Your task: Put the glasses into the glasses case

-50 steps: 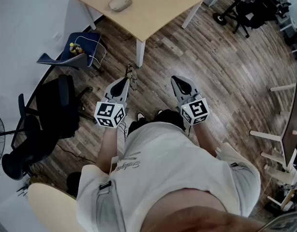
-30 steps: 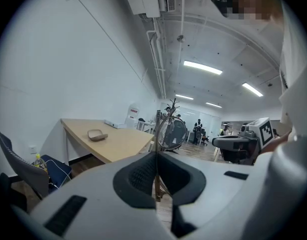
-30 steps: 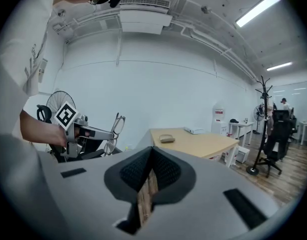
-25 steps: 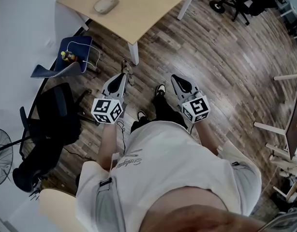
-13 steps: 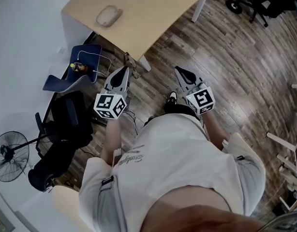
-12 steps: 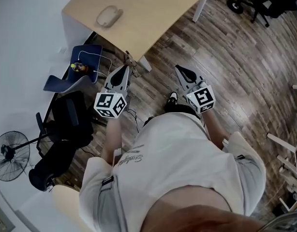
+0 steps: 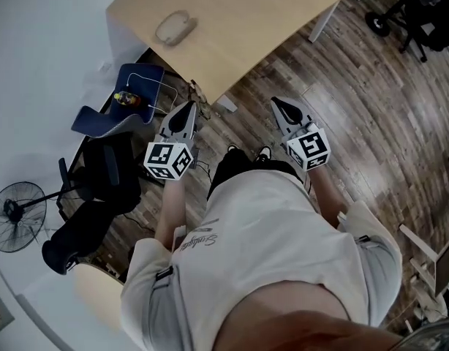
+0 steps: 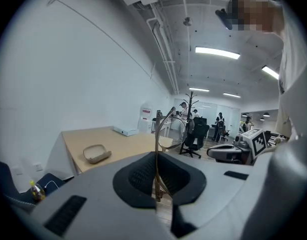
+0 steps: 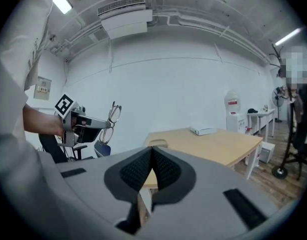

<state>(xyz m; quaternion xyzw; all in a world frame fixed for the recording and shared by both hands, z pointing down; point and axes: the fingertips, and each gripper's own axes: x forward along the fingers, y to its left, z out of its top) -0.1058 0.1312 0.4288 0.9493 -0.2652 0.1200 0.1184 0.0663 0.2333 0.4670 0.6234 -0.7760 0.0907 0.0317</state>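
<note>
A pair of thin-framed glasses (image 8: 167, 128) stands upright in my left gripper (image 8: 156, 156), which is shut on it. In the head view the glasses (image 7: 198, 98) stick out past the left gripper (image 7: 189, 107), just short of the wooden table's (image 7: 239, 13) near edge. The beige glasses case (image 7: 175, 28) lies on that table, ahead and to the left; it shows as an open shell (image 8: 96, 153) in the left gripper view. My right gripper (image 7: 278, 103) is held level beside the left one, jaws shut with nothing between them (image 9: 151, 150). From the right gripper view I see the glasses (image 9: 111, 121) held out to the left.
A white box (image 8: 124, 130) lies at the table's far side. A blue chair with a bottle (image 7: 125, 97), a black office chair (image 7: 100, 178) and a fan (image 7: 12, 205) stand left of me. Several people, office chairs and a coat stand (image 8: 190, 109) are farther back.
The person has walked closer to the table, so its corner and the case now lie nearer the grippers. Both grippers hold the same pose, the left still shut on the glasses.
</note>
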